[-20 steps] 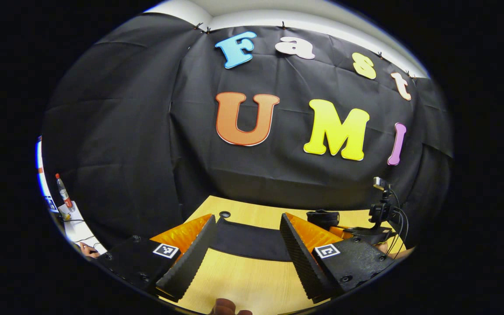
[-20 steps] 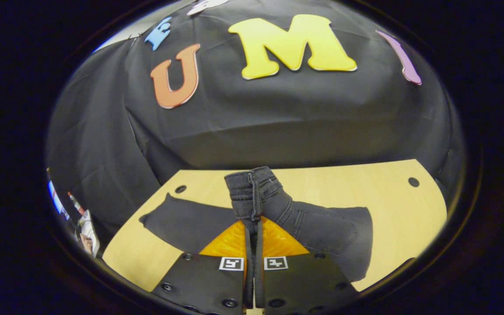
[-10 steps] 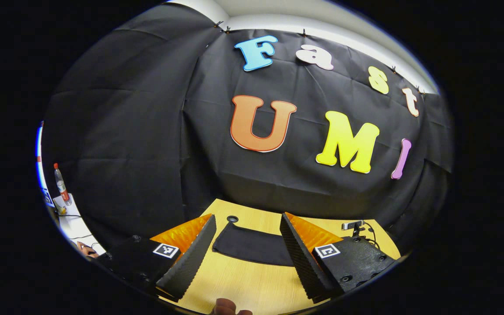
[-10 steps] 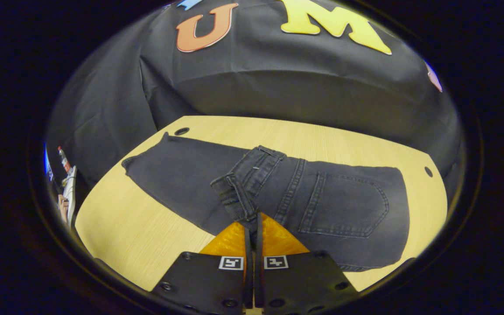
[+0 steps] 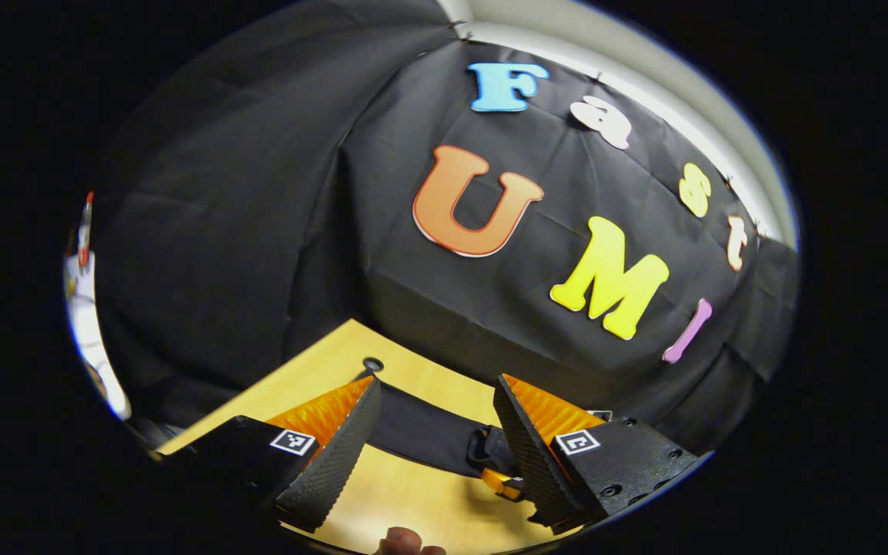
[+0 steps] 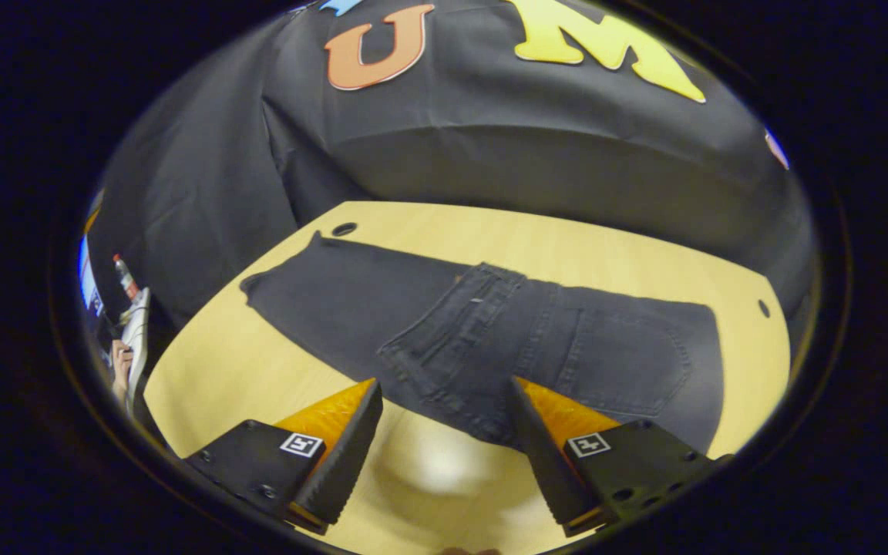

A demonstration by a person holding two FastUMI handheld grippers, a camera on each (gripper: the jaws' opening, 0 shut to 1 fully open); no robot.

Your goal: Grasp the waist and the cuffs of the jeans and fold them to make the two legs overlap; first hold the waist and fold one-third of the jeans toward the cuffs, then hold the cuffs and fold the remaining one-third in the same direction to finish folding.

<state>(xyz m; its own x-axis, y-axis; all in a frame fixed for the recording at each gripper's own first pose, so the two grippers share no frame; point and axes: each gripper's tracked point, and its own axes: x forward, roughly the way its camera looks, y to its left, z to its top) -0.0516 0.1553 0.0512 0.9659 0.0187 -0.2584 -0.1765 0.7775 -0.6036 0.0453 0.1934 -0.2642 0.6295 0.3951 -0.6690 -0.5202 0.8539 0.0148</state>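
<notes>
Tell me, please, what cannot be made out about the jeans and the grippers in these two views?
- Right gripper view: the jeans run behind the right gripper's finger, hiding their near right edge.
- Left gripper view: the left gripper's fingers cover both ends of the dark cloth strip.
- Left gripper view: the orange object beside the finger is too small to identify.

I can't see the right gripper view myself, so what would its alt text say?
Dark jeans lie flat on a light wooden table, the waist end folded over onto the legs with a back pocket facing up. At the bottom, the right gripper is open, its two fingers spread just short of the near edge of the jeans, touching nothing.
</notes>
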